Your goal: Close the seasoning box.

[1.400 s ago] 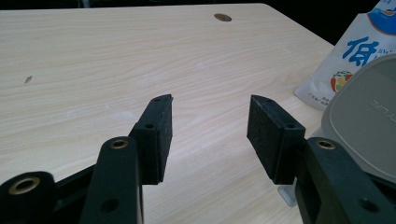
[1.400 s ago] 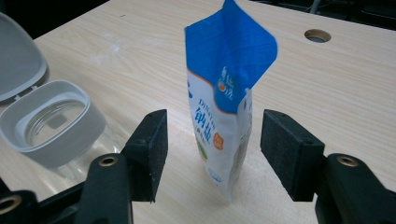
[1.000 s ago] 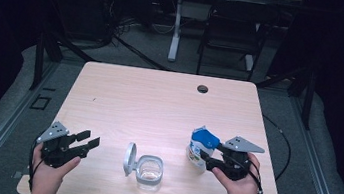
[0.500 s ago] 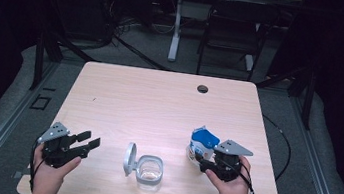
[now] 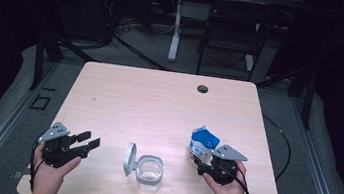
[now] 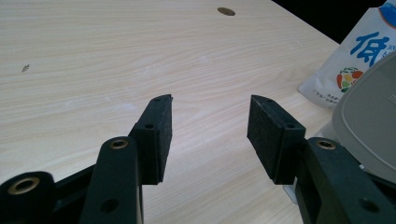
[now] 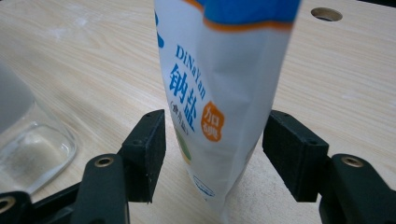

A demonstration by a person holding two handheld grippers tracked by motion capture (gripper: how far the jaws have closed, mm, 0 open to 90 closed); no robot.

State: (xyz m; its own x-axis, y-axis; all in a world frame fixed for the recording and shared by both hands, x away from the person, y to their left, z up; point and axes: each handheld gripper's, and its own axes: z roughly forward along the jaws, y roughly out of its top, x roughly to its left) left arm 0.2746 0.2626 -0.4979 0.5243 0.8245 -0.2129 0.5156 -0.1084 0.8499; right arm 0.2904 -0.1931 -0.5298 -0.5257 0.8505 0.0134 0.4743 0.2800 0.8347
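Right gripper (image 7: 212,154) with jaws spread wide, a standing white and blue bag (image 7: 219,88) between them, neither pad quite touching it. Left gripper (image 6: 209,135) also spread, holding nothing, with a glass jar (image 5: 150,172) and its flipped-up lid off to its right.

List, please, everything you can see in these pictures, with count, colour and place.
bag: one, white and blue, upright near the table's right front, between the right gripper's open jaws.
jar: one, clear glass, at the front middle, grey lid flipped open to its left.
table: one, light wood, dark hole near its far edge.
chair: one, dark, on the floor beyond the table.
left gripper: one, black, open, at the front left, holding nothing.
right gripper: one, black, open, around the bag.
hands: two, at the near edge.
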